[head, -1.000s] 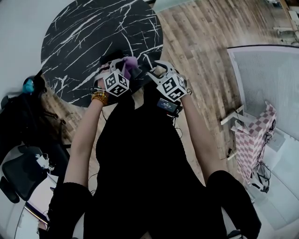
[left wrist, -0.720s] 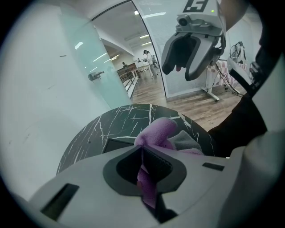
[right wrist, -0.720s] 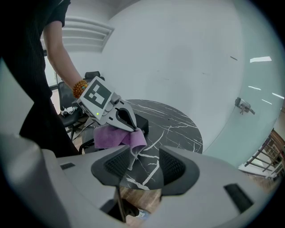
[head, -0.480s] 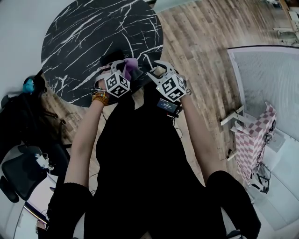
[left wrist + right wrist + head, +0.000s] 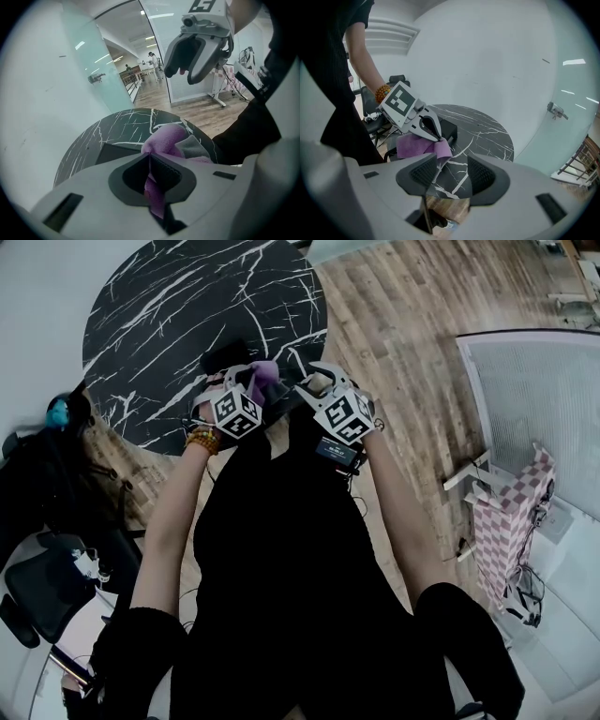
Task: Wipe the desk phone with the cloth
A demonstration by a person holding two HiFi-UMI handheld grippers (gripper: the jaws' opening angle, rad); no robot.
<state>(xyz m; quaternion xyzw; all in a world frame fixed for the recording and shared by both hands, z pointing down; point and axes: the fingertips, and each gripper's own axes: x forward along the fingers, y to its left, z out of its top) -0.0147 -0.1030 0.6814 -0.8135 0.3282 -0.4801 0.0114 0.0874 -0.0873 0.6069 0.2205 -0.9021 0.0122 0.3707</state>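
In the head view my left gripper (image 5: 247, 382) hovers over the near edge of the round black marble table (image 5: 178, 306), shut on a purple cloth (image 5: 263, 371). The black desk phone (image 5: 224, 356) sits just beyond it, partly hidden. The left gripper view shows the cloth (image 5: 164, 143) pinched between the jaws of the left gripper (image 5: 152, 174), with the phone (image 5: 115, 151) low behind them. My right gripper (image 5: 315, 381) is held beside the left one, open and empty. From the right gripper (image 5: 452, 176) I see the left gripper (image 5: 423, 123), the cloth (image 5: 419, 145) and the phone (image 5: 449, 129).
The table (image 5: 485, 133) stands beside a frosted glass wall (image 5: 42, 93). A black office chair (image 5: 42, 582) and dark bags are at the left on the wood floor (image 5: 412, 343). A white mesh panel (image 5: 534, 390) and a pink checked item (image 5: 511, 512) stand to the right.
The left gripper with the cloth has shifted very slightly; the right gripper has barely moved.
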